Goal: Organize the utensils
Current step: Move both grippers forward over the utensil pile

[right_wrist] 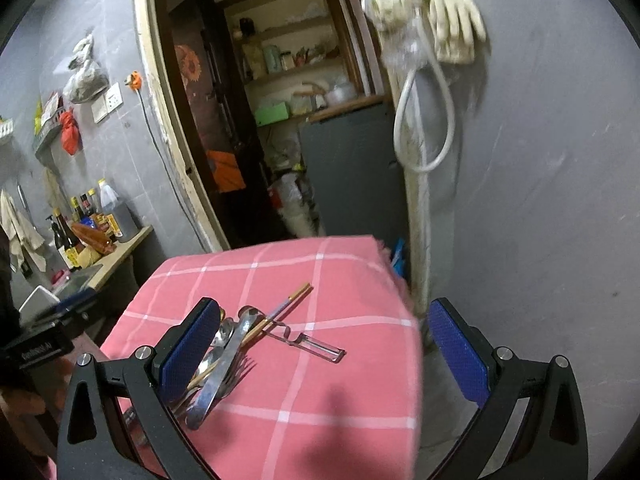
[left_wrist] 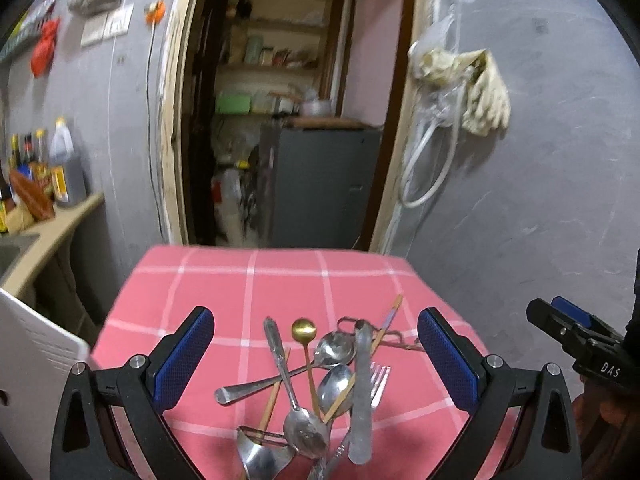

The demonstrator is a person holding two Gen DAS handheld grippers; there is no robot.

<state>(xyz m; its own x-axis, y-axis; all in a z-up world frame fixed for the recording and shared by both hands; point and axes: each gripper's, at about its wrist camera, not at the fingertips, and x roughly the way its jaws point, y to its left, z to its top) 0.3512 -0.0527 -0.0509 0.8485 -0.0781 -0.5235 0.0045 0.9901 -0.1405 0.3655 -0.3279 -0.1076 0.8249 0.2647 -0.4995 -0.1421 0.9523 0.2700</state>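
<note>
A pile of utensils lies on a pink checked tablecloth: steel spoons, a gold-bowled spoon, a fork, a butter knife, chopsticks and a peeler. My left gripper is open and empty, above the pile, with the pile between its blue pads. My right gripper is open and empty, to the right of the pile; it also shows at the right edge of the left wrist view. A clear-handled peeler lies beside the pile.
The table's far edge faces an open doorway with shelves and a grey cabinet. A counter with sauce bottles and a sink stands left. A white board leans at the left. A hose and gloves hang on the right wall.
</note>
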